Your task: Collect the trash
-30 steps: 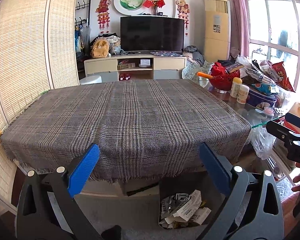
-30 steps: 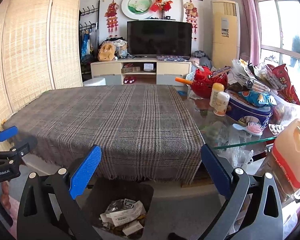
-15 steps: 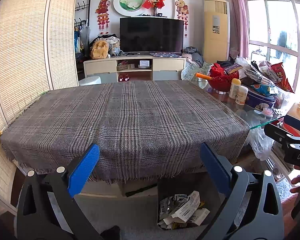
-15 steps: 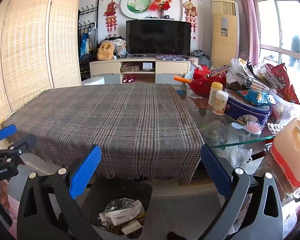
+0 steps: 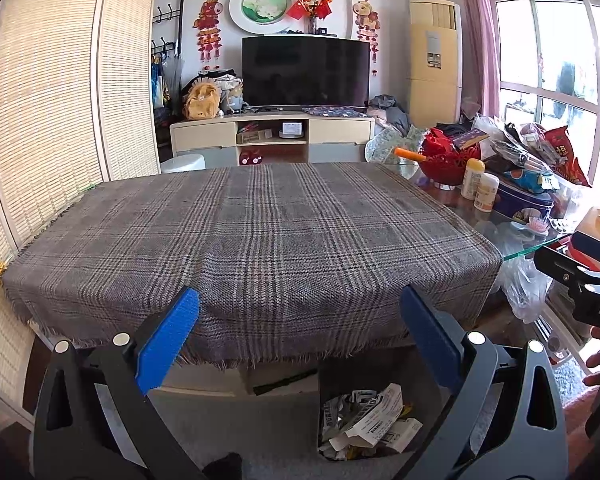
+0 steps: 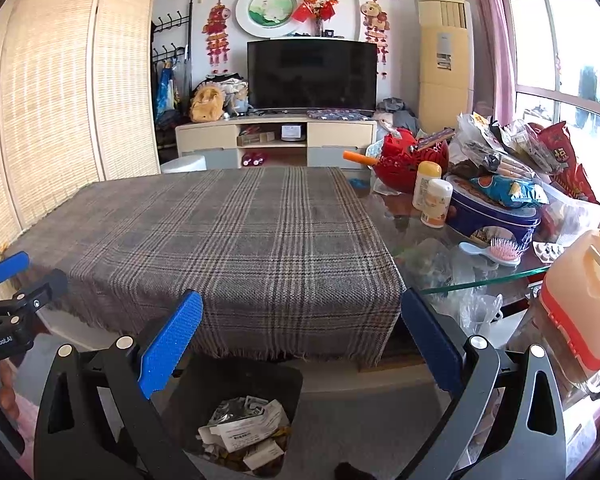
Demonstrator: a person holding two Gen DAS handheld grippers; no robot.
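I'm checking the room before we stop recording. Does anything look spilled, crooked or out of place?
Nothing looks spilled. The plaid cloth lies flat and bare, and paper scraps sit inside the bin below its front edge. Only the glass end of the table looks untidy, crowded with snack bags, bottles and a hairbrush.

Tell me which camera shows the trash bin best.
The right wrist view: the bin sits between the open jaws with its dark rim and paper scraps visible. The left wrist view shows the bin partly hidden behind the right finger.
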